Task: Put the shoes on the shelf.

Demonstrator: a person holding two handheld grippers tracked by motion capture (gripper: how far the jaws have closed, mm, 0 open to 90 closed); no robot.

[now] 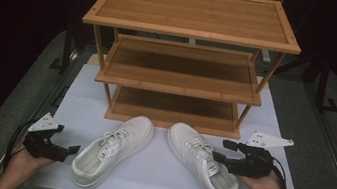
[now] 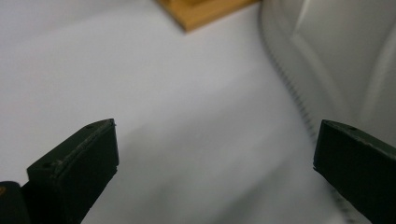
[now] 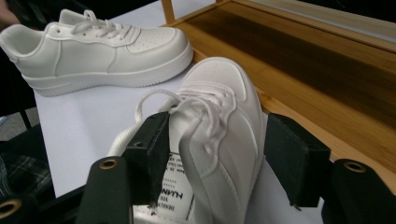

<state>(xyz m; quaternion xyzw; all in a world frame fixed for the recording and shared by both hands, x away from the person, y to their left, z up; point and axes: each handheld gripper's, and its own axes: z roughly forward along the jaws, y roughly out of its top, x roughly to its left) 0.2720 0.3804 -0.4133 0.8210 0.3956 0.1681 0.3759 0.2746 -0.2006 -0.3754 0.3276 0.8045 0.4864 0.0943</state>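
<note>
- Straddling the right shoe (image 3: 219,126), the right gripper (image 1: 228,156) stood with its jaws apart: one on the tongue side near the printed label (image 3: 180,184), the other out past the shoe's outer wall, with a gap showing there, so neither pad pressed and nothing was gripped.
- The right shoe lay directly under and ahead of that gripper, its collar nearest the person's right hand (image 1: 264,187) and its toe pointing away toward the bottom shelf of the wooden rack (image 1: 193,15).
- Its long axis ran roughly along the gripper's line of sight, leaning a little toward the other shoe at the toe end, so the jaws crossed it at the lace and tongue zone.
- The left gripper (image 1: 67,150) hung open and empty just beside the left shoe (image 1: 115,150), with bare white table (image 2: 140,93) between its pads; the shoe's stitched sole edge (image 2: 292,88) ran close to its far jaw.
- The left shoe lay to that gripper's inner side, heel nearest the person's left hand (image 1: 20,161), toe angled up toward the rack and inward, its toe close to the right shoe's.
- Judged from this, the right hand was the nearer to a grasp; closing across the collar looked like the coming move.
</note>
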